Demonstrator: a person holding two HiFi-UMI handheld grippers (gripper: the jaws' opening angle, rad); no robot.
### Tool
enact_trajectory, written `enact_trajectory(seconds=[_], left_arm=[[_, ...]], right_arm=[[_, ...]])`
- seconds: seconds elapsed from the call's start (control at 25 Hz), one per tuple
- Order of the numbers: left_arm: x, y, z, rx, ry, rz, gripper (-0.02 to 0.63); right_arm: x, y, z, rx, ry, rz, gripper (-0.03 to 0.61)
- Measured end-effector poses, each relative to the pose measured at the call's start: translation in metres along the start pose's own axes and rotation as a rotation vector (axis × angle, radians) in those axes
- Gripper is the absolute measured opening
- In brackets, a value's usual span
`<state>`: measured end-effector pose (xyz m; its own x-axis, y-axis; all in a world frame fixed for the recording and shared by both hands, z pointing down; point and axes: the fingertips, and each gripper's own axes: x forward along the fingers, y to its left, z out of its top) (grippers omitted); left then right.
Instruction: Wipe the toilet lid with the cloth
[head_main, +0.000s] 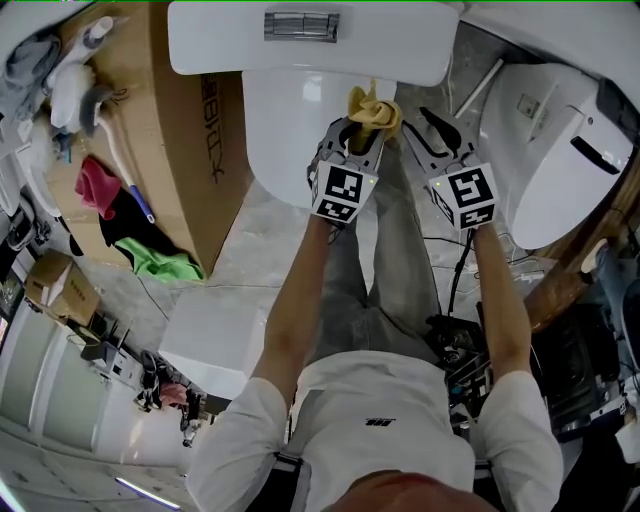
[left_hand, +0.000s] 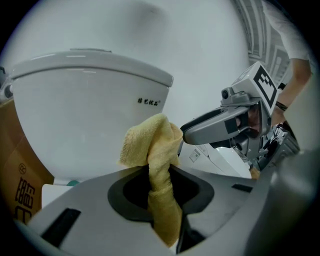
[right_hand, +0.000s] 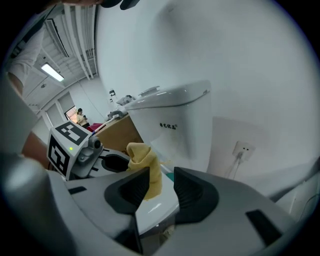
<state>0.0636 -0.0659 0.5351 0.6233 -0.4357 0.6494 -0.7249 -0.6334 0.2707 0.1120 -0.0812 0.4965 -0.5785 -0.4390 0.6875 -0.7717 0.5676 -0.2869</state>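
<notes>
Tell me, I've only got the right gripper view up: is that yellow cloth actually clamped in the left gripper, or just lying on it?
Observer: Clamped. The left gripper view shows the left gripper shut on the yellow cloth, with a bunch sticking out past the jaws.
Operator: Where is it over the toilet?
Observer: In the head view it is above the toilet lid, toward the person's right, close to the tank. I can't tell if it touches.
Operator: Anything off to my right?
Observer: Yes, a second white toilet stands just beyond the right gripper.
</notes>
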Motion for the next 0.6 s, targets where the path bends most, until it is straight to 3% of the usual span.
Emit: enact_trajectory(seconds=[0.6], left_arm=[[0.077, 0.008, -0.041, -0.016, 0.049, -0.027, 0.104]], right_arm=[[0.035, -0.028, -0.061, 0.035, 0.042, -0.026, 0.169]])
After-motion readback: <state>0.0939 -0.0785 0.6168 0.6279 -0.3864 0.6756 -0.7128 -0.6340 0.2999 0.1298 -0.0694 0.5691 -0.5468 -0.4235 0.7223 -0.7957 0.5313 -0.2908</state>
